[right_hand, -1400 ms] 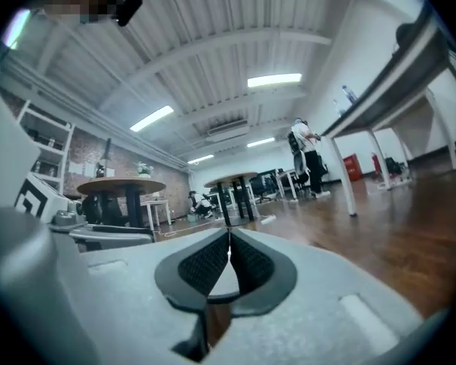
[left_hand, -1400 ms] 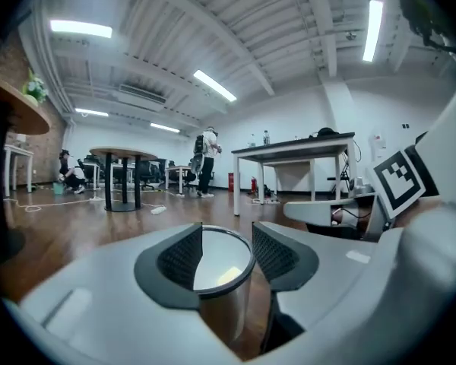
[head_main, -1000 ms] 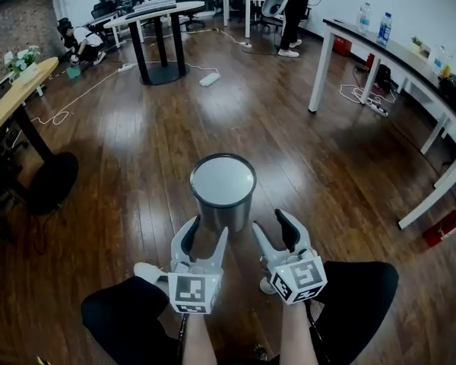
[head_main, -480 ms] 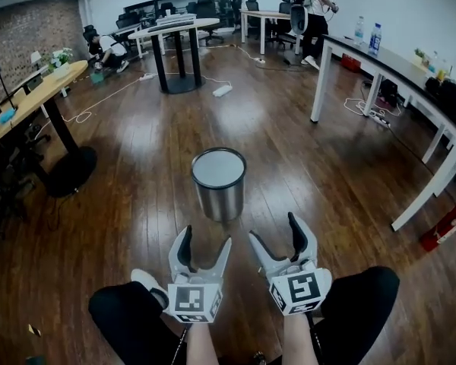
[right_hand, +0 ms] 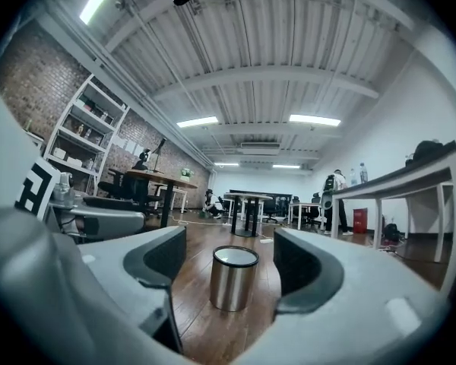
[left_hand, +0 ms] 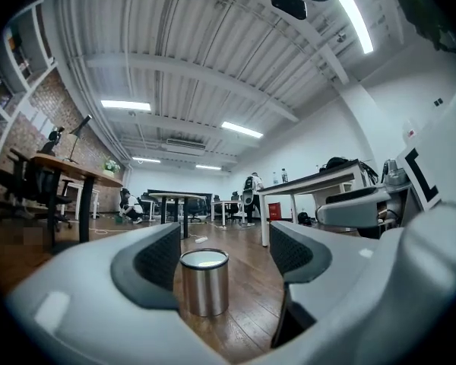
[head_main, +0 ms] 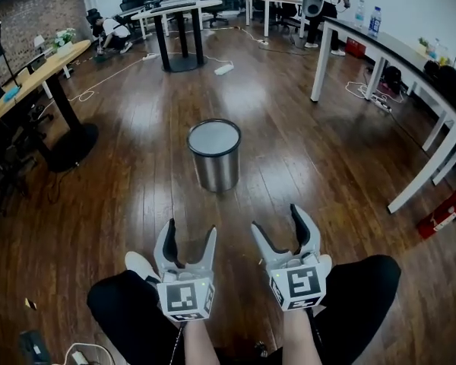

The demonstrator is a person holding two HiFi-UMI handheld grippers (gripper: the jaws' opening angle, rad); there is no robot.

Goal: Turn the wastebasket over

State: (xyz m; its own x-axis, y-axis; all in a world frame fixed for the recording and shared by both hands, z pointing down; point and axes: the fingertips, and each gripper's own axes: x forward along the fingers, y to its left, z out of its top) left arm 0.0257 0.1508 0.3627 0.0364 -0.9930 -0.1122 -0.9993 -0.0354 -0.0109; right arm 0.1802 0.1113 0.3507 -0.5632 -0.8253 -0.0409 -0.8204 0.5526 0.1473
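Observation:
The wastebasket (head_main: 214,158) is a brushed-steel cylinder with a black rim and a pale flat top. It stands on the wooden floor, ahead of both grippers and apart from them. It shows framed between the jaws in the left gripper view (left_hand: 204,281) and the right gripper view (right_hand: 232,278), but well beyond them. My left gripper (head_main: 188,233) is open with nothing between its jaws. My right gripper (head_main: 277,220) is also open and empty, and its jaws are closing slightly. Both are held over my knees and point at the basket.
A white long desk (head_main: 410,59) runs along the right, with a red fire extinguisher (head_main: 443,214) lying by its leg. A wooden round table (head_main: 38,71) stands at the left, a black-legged table (head_main: 181,10) at the back. Cables lie on the floor; people are far off.
Both grippers have drawn back from the wastebasket toward my knees and their jaws have spread wider. The basket stays standing where it was, now farther ahead.

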